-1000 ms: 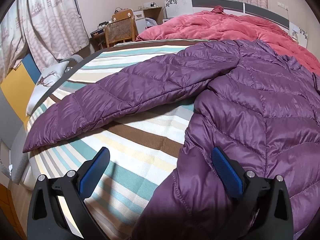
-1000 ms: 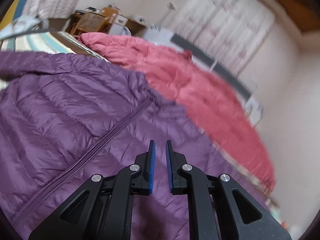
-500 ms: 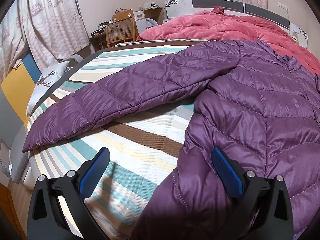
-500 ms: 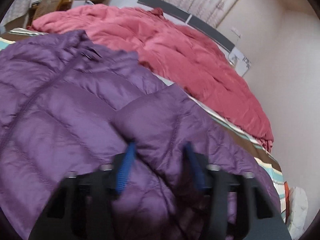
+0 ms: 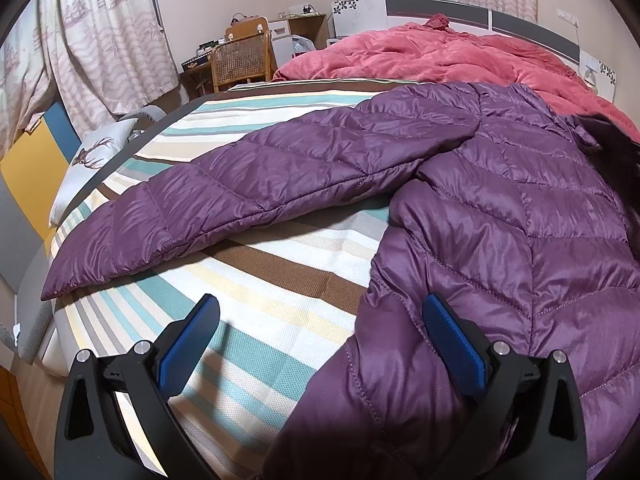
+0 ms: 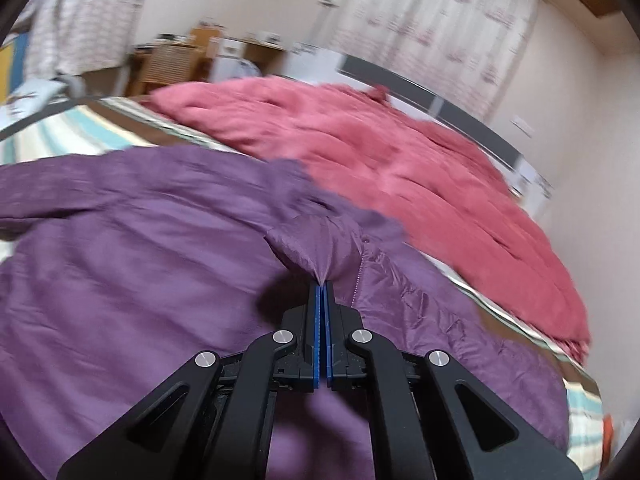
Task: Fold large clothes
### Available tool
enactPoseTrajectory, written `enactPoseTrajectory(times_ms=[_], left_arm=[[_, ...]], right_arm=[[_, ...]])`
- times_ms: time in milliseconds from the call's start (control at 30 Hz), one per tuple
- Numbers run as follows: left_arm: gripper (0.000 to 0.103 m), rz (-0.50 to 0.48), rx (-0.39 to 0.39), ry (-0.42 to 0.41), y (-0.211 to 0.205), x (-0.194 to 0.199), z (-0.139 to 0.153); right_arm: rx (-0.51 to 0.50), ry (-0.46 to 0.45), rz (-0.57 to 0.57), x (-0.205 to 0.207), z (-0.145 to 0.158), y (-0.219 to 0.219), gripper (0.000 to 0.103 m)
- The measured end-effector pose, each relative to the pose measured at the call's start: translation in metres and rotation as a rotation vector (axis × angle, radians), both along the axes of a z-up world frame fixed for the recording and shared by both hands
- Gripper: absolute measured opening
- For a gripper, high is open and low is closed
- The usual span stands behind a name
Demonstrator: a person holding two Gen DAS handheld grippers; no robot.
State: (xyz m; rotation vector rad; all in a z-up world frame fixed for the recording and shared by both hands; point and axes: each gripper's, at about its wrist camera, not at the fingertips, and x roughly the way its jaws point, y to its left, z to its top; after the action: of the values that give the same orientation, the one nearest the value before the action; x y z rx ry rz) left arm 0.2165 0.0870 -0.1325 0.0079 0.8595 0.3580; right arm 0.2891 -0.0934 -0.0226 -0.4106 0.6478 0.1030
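A purple quilted down jacket (image 5: 500, 220) lies spread on the striped bed (image 5: 248, 280), one sleeve (image 5: 240, 196) stretched out to the left. My left gripper (image 5: 320, 320) is open and empty, low over the jacket's near left edge; its right finger rests over the fabric. In the right wrist view my right gripper (image 6: 322, 284) is shut on a pinched fold of the jacket (image 6: 120, 260), the purple sleeve end (image 6: 316, 244), lifted over the body. A dark blur at the right edge of the left view hides part of the jacket.
A red duvet (image 5: 440, 56) is bunched at the bed's far side, touching the jacket's top; it also shows in the right wrist view (image 6: 400, 152). A wicker chair (image 5: 240, 60) and desk stand beyond the bed. Curtains (image 5: 100, 32) hang left. A pillow (image 5: 96, 156) lies off the left edge.
My right gripper opened around a fold of the jacket's sleeve, then shut on it and swung it over the jacket body. My left gripper stayed still and open.
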Motion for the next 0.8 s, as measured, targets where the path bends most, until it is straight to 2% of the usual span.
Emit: enactPoseTrajectory(times_ms=[233,367,533,667,733,800], left_arm=[[0.101,0.0,-0.007,-0.001,0.001,0.0,0.0],[0.101,0.002,0.004,0.0,0.0,0.0,0.0],[0.101,0.003,0.019,0.005,0.0,0.0,0.001],[0.101,0.005,0.028,0.021,-0.002,0.002,0.004],[0.101,-0.004,0.045,0.031,-0.004,0.003,0.006],[0.101,-0.009,0.064,0.033,-0.007,0.003,0.012]], right_arm=[[-0.004,0.08,0.205,-0.016,-0.02,0.059,0.002],[0.056,0.173,0.296,-0.022,-0.028,0.064,0.002],[0.077,0.244,0.375,-0.024,-0.037,0.069,0.002],[0.089,0.275,0.37,-0.027,-0.037,0.065,0.005],[0.155,0.281,0.342,-0.029,-0.028,0.054,0.017],[0.212,0.255,0.326,-0.037,-0.016,0.041,0.02]])
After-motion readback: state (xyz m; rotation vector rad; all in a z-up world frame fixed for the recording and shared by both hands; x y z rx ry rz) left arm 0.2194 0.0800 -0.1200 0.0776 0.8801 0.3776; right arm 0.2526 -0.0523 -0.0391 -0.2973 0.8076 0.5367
